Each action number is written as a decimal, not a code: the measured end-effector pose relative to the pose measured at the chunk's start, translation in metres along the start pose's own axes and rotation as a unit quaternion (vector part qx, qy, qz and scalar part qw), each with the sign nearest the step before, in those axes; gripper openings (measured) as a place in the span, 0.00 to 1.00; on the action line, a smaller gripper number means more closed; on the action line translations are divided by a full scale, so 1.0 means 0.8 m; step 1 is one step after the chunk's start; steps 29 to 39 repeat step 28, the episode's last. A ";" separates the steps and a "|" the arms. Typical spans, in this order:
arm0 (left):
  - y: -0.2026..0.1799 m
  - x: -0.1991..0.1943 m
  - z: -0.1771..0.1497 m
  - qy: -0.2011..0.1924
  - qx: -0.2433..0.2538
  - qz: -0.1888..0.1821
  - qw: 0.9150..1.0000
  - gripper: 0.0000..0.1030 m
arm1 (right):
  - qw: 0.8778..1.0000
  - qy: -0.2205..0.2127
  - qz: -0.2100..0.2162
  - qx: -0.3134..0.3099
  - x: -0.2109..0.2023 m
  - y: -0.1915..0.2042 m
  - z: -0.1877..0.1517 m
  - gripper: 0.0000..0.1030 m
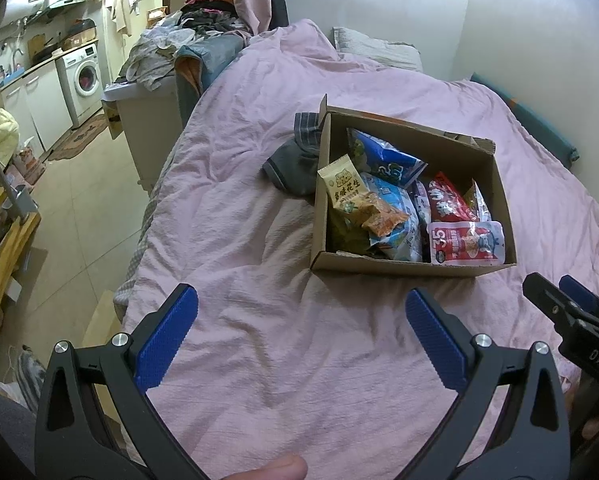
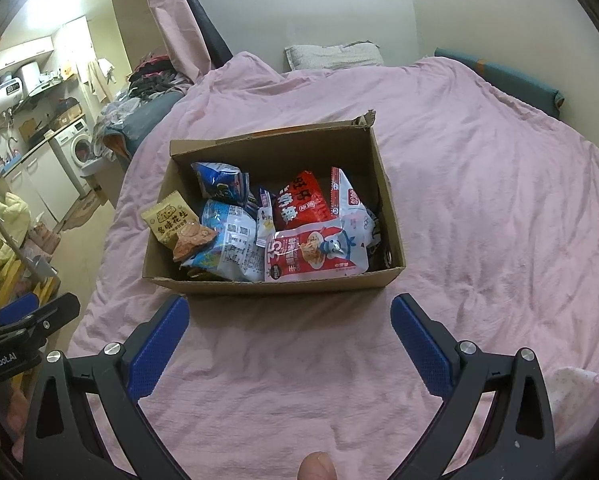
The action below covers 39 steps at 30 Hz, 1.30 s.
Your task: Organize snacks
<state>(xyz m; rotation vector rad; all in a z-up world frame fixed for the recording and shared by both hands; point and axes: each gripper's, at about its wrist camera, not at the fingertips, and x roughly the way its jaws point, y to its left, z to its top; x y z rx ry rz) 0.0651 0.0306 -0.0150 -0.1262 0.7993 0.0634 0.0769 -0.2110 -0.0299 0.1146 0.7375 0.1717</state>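
My thumb [image 2: 317, 465] sits at the very bottom of the right view, just behind my right tongs [image 2: 289, 344], which gape wide and hold nothing; my left tongs [image 1: 301, 334] are spread just as wide and just as empty. Both hang over bare cover short of the box, so I judge them clear of the work rather than reaching for anything.

The bed [image 2: 479, 200] under its pink cover carries everything, being the only flat open place in view. On it stands the cardboard box [image 2: 283, 280], open-topped, near the bed's left side. The snacks are all inside it, heaped loosely and overlapping: a white and red pouch [image 2: 315, 258] lies flat against the near wall, a red bag [image 2: 299, 200] leans behind it, a blue bag [image 2: 221, 182] sits towards the far corner, and a small tan packet [image 2: 167, 222] stands propped against the left wall. No snack shows outside the box, which is how the task would leave them. Grey clothes [image 1: 295, 160] lie just beside the box.
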 end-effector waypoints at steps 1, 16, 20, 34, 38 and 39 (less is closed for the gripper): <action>0.000 0.000 0.000 0.000 0.000 0.000 1.000 1.00 | 1.000 0.000 0.000 0.000 0.000 -0.001 0.000 1.00; 0.002 0.000 0.001 0.001 -0.004 0.000 1.000 1.00 | 1.000 0.001 -0.001 0.001 -0.001 -0.001 0.000 1.00; 0.002 0.000 0.001 0.001 -0.005 0.000 1.000 1.00 | 1.000 0.001 -0.001 0.001 -0.001 0.000 0.000 1.00; 0.002 0.000 0.001 0.002 -0.004 -0.001 1.000 1.00 | 1.000 0.001 -0.002 0.000 -0.002 -0.001 -0.001 1.00; 0.002 0.000 0.001 0.002 -0.004 -0.001 1.000 1.00 | 1.000 0.001 -0.002 0.000 -0.002 -0.001 -0.001 1.00; 0.002 0.000 0.001 0.002 -0.004 -0.001 1.000 1.00 | 1.000 0.001 -0.002 0.000 -0.002 -0.001 -0.001 1.00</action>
